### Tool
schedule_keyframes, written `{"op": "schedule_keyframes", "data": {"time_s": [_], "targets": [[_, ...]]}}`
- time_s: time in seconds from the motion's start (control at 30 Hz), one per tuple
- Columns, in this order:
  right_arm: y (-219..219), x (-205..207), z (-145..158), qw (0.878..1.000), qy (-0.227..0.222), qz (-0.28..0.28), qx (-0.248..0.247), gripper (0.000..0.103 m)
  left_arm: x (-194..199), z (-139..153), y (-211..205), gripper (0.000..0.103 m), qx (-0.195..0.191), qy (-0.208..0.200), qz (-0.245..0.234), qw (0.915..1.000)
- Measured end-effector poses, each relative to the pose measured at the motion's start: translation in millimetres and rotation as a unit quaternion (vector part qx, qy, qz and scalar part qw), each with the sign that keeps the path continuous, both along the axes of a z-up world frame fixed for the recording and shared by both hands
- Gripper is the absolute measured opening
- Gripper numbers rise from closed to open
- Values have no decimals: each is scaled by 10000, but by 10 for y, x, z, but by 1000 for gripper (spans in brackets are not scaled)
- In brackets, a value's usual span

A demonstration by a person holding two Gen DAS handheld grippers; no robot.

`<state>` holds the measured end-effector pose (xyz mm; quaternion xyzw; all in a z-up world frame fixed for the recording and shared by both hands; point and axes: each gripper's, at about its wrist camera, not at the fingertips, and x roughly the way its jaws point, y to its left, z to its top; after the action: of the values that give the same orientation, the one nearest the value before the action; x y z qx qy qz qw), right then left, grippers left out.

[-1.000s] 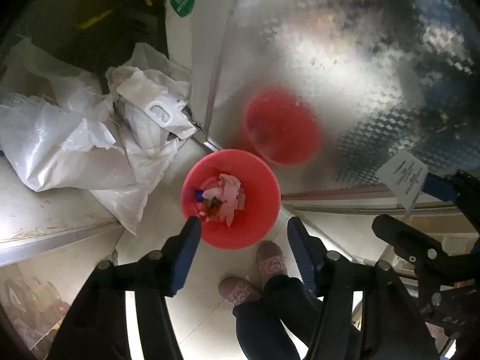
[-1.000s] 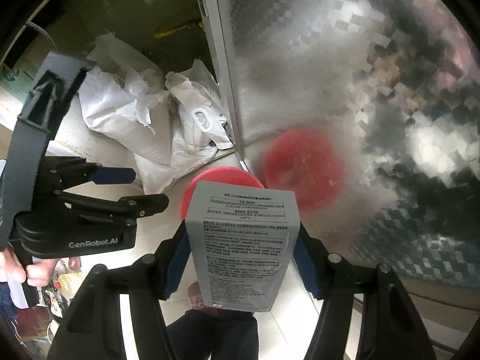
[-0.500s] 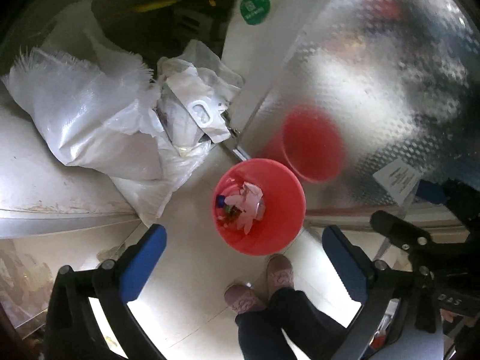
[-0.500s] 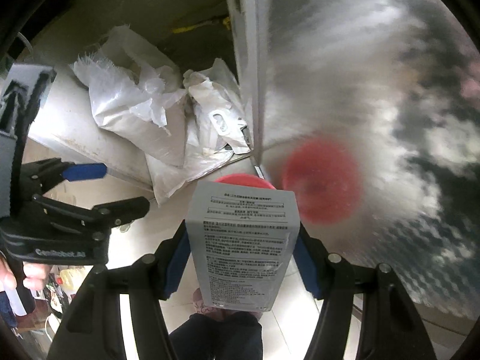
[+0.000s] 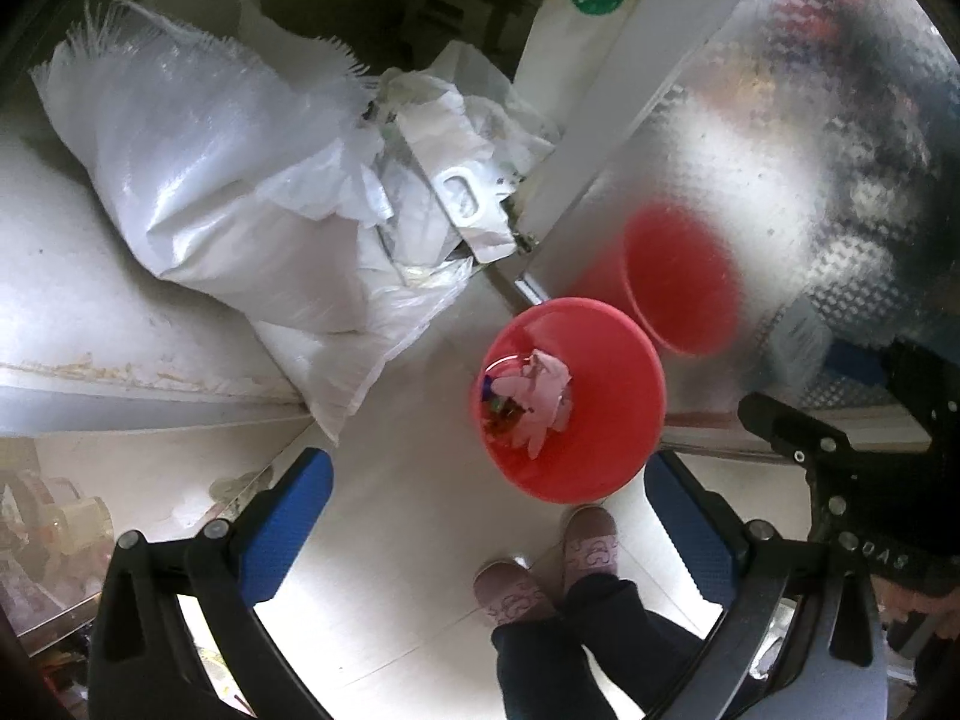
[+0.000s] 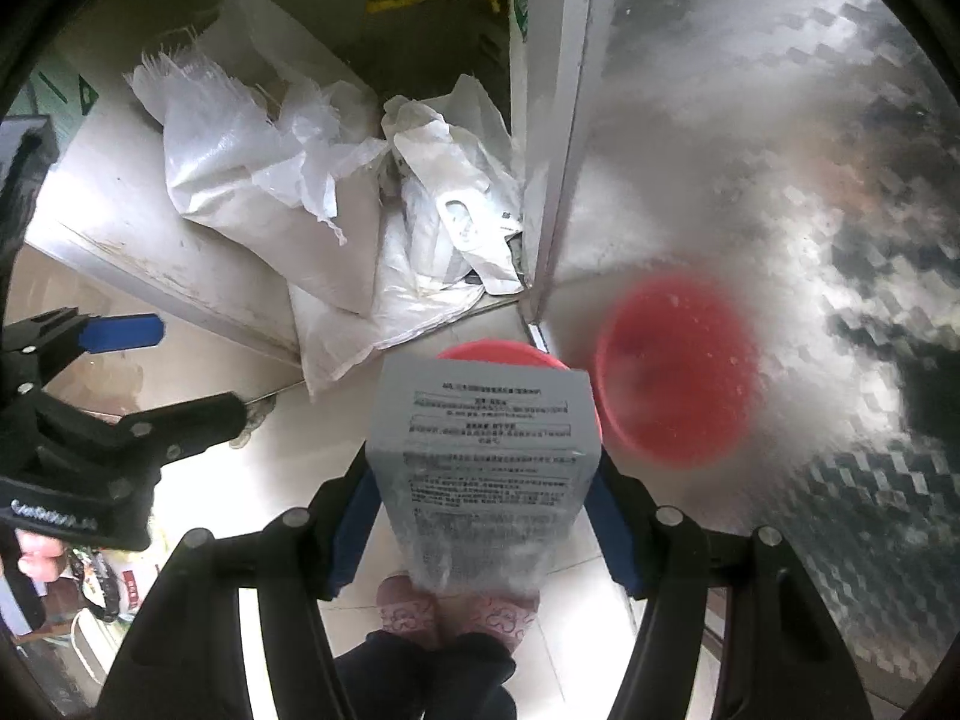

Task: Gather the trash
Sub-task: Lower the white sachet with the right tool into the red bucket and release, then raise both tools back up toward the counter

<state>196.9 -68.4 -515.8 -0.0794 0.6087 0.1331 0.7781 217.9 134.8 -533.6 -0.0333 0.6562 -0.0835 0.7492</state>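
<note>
While my left claw (image 5: 489, 531) hangs above the round red plastic bin (image 5: 594, 450) on the pale tiled floor (image 5: 396, 516), its blue pads have just swung fully apart with nothing between them, so I judge its piece is already among the pink crumpled scraps (image 5: 537, 399) lying inside the bin. My right claw (image 6: 483, 519) is clenched on the grey rectangular cardboard box (image 6: 483, 450) with black print, which stands upright directly over the bin and hides most of it; only a strip of the red rim shows behind the box's top edge. The box looks stiff and undented, so it should drop cleanly. White woven sacks (image 5: 228, 204) lie heaped just beside the bin.
</note>
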Motion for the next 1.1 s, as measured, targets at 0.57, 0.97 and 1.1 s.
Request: {"op": "schedule_keyframes", "data": {"time_s": [0.57, 0.97, 1.1], "targets": [[190, -419, 992, 9977, -544, 395, -55, 97, -585, 1337, 202, 103, 234, -387, 159, 9989], [116, -690, 2981, 9897, -1395, 112, 303, 101, -790, 3295, 288, 103, 96, -1329, 425, 9902], [43, -775, 3477, 9860, -1659, 95, 168, 103, -828, 3882, 191, 103, 70, -1748, 351, 9839]]}}
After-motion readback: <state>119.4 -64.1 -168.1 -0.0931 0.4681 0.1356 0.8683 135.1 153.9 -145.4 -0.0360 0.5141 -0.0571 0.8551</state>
